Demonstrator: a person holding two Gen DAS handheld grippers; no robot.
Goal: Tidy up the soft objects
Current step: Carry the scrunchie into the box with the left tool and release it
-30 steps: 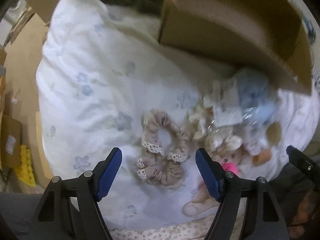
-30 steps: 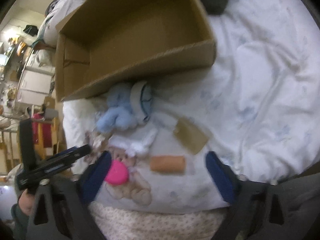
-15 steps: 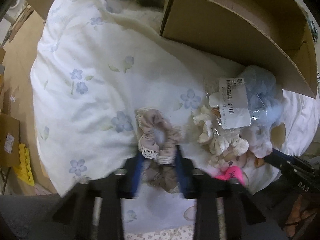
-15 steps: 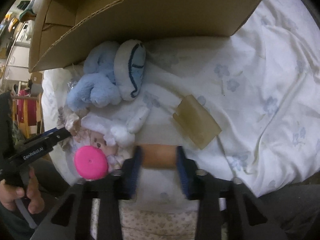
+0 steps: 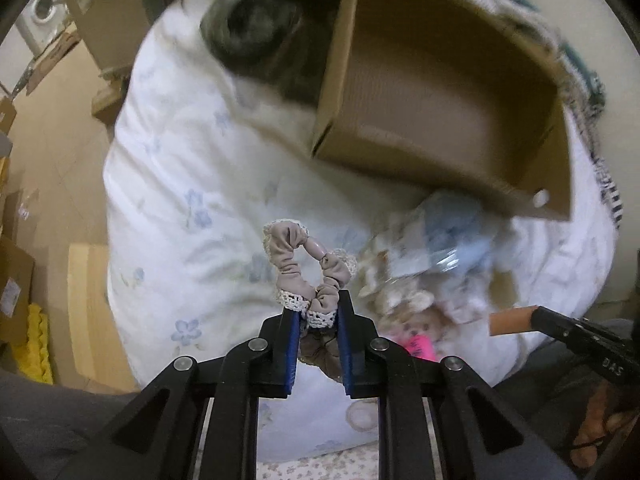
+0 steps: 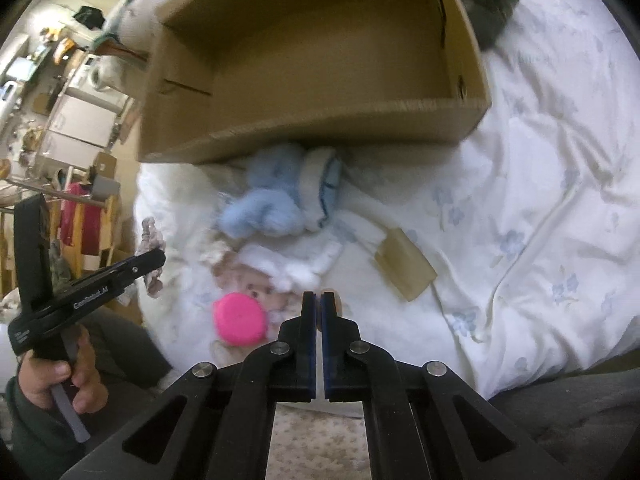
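Blue-padded jaws of the left gripper (image 5: 318, 322) pinch a beige gathered fabric scrunchie with cream lace trim (image 5: 306, 268) by its near end; the loop's long axis runs away from the camera, lifted above the white quilt with pale blue flowers (image 5: 176, 184). The right gripper (image 6: 319, 306), jaws pressed nearly together, pinches a small orange-tan roll (image 5: 510, 321) that juts sideways off its tips. Beyond lie a pink round disc (image 6: 239, 319), a doll in white fleece (image 6: 280, 268), a light blue plush toy (image 6: 268, 204) and a flat tan pad (image 6: 404, 264). Farthest, an open brown cardboard box (image 6: 320, 60) lies tilted toward the toys, a dark knitted garment (image 5: 256, 24) beside it.
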